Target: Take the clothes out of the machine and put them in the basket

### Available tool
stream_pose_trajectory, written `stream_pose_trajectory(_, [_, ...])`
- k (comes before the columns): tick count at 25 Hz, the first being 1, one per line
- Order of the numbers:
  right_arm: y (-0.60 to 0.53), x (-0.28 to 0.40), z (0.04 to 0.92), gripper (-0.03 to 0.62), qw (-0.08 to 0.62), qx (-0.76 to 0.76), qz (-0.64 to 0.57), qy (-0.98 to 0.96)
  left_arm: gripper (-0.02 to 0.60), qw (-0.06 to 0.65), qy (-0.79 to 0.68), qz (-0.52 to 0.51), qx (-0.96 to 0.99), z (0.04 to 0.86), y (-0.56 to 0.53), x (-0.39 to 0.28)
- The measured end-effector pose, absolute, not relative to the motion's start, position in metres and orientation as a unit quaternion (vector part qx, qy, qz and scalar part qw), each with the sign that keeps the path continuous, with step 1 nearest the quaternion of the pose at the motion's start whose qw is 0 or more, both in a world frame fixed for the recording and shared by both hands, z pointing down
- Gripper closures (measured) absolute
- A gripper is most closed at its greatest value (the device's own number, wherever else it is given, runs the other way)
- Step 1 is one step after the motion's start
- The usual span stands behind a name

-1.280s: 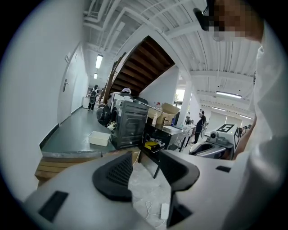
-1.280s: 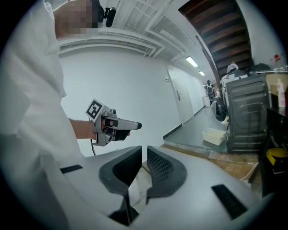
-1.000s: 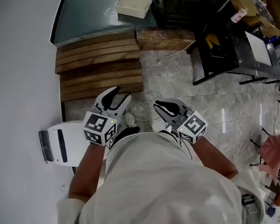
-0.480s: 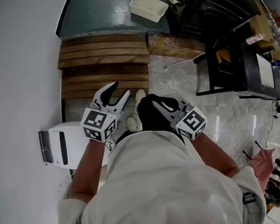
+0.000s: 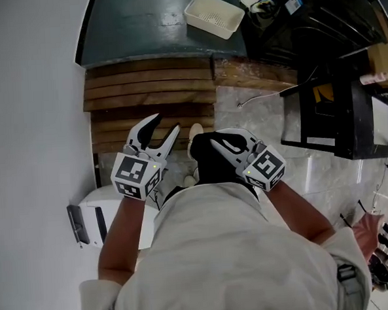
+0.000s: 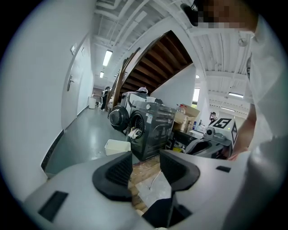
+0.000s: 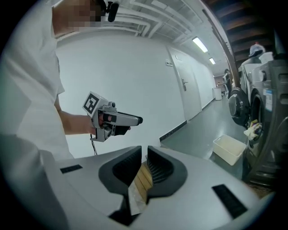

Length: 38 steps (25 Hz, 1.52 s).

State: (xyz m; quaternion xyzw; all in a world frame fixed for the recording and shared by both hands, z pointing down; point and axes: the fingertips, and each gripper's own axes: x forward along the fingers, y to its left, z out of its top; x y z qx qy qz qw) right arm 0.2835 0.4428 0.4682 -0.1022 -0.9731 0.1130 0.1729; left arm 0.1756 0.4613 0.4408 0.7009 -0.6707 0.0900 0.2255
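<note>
In the left gripper view a dark washing machine (image 6: 153, 128) stands ahead with its round door (image 6: 118, 117) swung open. Light clothes (image 6: 134, 132) hang out of the drum. A white basket (image 6: 117, 146) sits on the floor in front of it, and shows too in the head view (image 5: 214, 15) and the right gripper view (image 7: 230, 149). My left gripper (image 5: 161, 128) is held at waist height, open and empty. My right gripper (image 5: 223, 143) is beside it, its jaws only a narrow slit apart with nothing between them. Both are still far from the machine.
Wooden planks (image 5: 149, 88) lie on the floor between me and the dark green floor by the basket. A white box-like device (image 5: 112, 215) stands by the left wall. Black furniture (image 5: 319, 65) and a loose cable (image 5: 262, 96) are to the right.
The person has walked forward: the planks and the basket have come nearer and lower in the head view. Both grippers keep the same pose and opening.
</note>
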Motion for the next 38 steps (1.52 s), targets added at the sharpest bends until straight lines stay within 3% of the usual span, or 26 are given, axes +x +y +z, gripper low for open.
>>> stream_pose_trajectory(14, [0.287,0.21,0.398,0.569,0.151,-0.062,0.132,-0.978,0.394,0.221,-0.622,0.133,0.739,0.359,0.264,0.114])
stream_pose_trajectory(24, [0.228,0.179,0.401,0.569,0.157,0.016,0.151,-0.976,0.388,0.221,-0.559,0.143,0.786,0.365,0.178,0.086])
stream_pose_trajectory(38, [0.143,0.0,0.37,0.569,0.204,0.125,0.175,-0.955,0.382,0.21,-0.444,0.156,0.857,0.348,0.046,-0.084])
